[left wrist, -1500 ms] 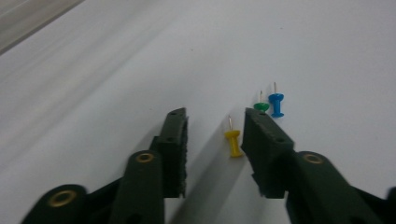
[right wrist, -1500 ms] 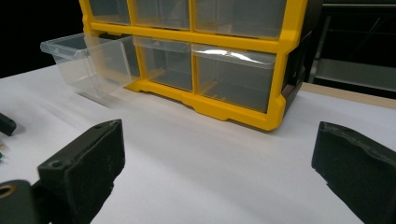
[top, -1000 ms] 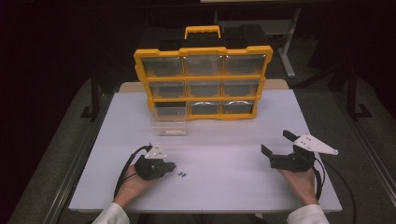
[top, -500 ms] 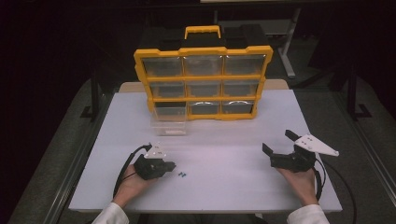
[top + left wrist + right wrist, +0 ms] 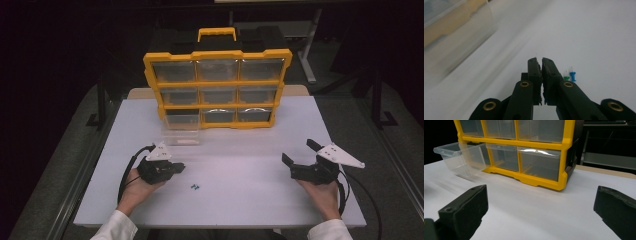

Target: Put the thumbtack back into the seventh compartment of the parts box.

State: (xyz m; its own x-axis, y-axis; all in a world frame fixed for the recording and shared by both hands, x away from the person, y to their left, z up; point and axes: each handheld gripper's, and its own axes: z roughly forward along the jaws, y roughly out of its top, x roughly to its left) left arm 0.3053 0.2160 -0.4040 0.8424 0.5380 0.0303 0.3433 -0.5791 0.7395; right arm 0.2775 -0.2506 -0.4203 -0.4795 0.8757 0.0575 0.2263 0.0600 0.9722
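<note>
Two small push pins [image 5: 195, 187], one blue [image 5: 572, 75] and one green [image 5: 566, 78], lie on the white table [image 5: 240, 200]. My left gripper [image 5: 181, 167] hovers just left of them, jaws shut [image 5: 541, 60], with nothing visible between the pads. A clear plastic drawer [image 5: 181, 132] stands pulled out on the table in front of the yellow organizer [image 5: 217, 87]; it is blurred at the top left of the left gripper view. My right gripper [image 5: 298, 151] rests at the right side of the table, jaws wide open [image 5: 541, 195] and empty, facing the organizer [image 5: 564, 152] and the drawer [image 5: 461, 157].
The organizer stands upright at the table's far edge with a yellow handle [image 5: 216, 33] on top and several clear drawers. Its lower left slot is empty. Cables trail from both grippers toward the near edge. Dark floor and table legs surround the table.
My left gripper has lifted slightly off the table, still shut. The pins and the right gripper have not moved.
</note>
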